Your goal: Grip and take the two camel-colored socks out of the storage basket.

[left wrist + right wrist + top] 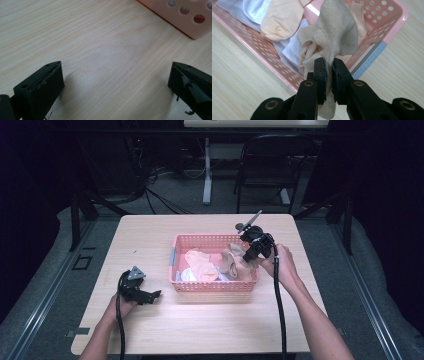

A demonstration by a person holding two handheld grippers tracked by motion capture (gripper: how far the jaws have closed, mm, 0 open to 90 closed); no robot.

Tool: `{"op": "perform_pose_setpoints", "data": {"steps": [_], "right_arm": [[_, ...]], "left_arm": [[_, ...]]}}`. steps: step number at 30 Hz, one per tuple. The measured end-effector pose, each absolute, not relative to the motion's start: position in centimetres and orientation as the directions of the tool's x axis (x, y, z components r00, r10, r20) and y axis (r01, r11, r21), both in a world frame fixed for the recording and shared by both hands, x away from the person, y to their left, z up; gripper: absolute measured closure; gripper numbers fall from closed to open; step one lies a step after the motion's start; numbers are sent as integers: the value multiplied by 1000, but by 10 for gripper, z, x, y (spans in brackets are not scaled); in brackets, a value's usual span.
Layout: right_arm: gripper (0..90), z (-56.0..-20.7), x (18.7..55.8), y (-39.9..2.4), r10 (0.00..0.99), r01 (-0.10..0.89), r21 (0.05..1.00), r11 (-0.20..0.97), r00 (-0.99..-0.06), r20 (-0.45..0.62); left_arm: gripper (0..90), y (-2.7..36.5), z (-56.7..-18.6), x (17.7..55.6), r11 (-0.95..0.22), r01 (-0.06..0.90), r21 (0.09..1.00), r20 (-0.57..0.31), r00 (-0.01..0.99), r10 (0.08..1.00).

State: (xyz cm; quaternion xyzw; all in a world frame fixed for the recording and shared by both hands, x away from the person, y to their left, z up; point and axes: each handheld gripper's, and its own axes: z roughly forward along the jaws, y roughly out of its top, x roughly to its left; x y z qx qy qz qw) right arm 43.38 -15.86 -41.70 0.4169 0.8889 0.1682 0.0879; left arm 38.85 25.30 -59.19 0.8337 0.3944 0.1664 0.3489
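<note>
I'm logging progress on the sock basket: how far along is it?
Early on. No sock lies out on the table yet. In hand: the right hand-held gripper is shut on a beige sock, lifted above the pink basket. Left: peach and white socks remain inside; the left hand-held gripper waits open over bare wood.

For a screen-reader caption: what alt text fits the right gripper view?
The right gripper is shut on a beige sock, holding it over a pink perforated basket of peach, white and grey socks on a pale wooden table.
</note>
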Motion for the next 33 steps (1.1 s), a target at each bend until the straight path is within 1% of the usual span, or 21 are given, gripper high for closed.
{"op": "perform_pose_setpoints", "data": {"steps": [9,14,20,32,33], "right_arm": [[824,-393,429,-157,757,683,409,605,-653,-27],[824,-386,425,-157,754,672,433,600,-656,-26],[824,-382,423,-158,748,665,437,605,-664,-25],[824,-373,418,-180,768,681,450,578,-640,-19],[824,-371,417,-186,774,684,452,573,-633,-22]], "left_arm": [[0,253,-592,389,-446,541,712,2,634,773],[0,253,-592,388,-445,542,713,2,634,774],[0,253,-592,389,-446,542,713,2,634,773],[0,253,-592,388,-445,542,713,1,633,774],[0,253,-592,388,-446,542,713,2,634,773]]}}
